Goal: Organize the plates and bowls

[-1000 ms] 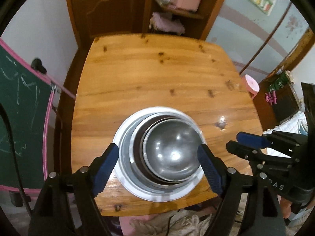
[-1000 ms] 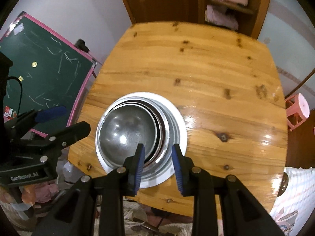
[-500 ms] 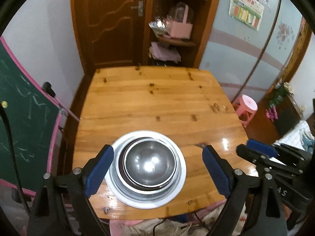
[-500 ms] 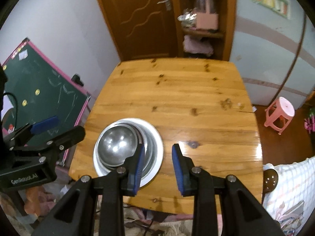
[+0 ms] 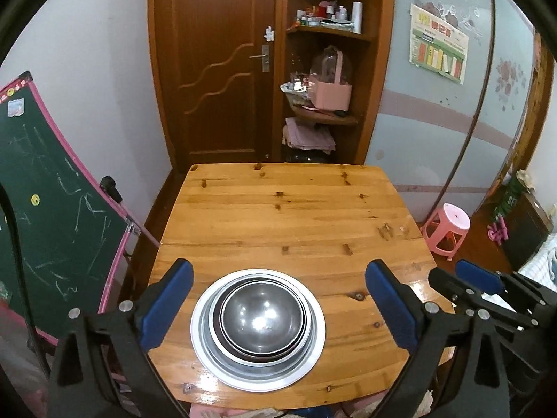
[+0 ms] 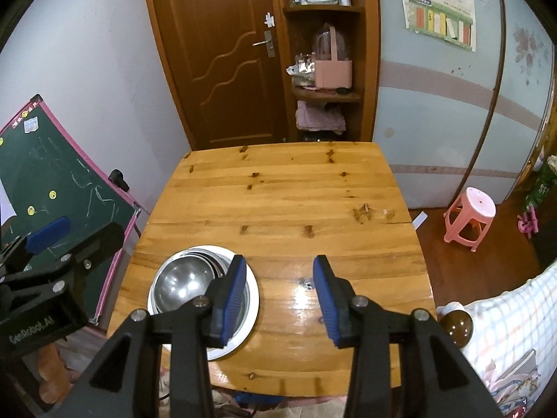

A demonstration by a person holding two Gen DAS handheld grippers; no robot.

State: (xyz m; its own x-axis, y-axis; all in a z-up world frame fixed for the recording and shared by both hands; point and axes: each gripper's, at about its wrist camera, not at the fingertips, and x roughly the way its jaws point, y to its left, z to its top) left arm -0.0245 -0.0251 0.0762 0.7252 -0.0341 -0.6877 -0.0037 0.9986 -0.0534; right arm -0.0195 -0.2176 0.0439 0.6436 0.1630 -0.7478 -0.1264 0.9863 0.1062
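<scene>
Now both tools are hanging clear above the wooden table point(image 5: 296, 223), and nothing lies between either pair of jaws: the left gripper point(image 5: 278, 299), its jaws just having been opening, is standing spread wide, and the right gripper point(image 6: 278, 296), also just having been opening, is standing partly spread. Judged from this, the stacking is looking finished, so withdrawing well means lifting straight away without brushing any rim. Relative to the table, the nested steel bowls point(image 5: 261, 319) on the white plate point(image 5: 313, 345) are sitting near its front edge, left of centre, below and between the left jaws and left of the right gripper.
</scene>
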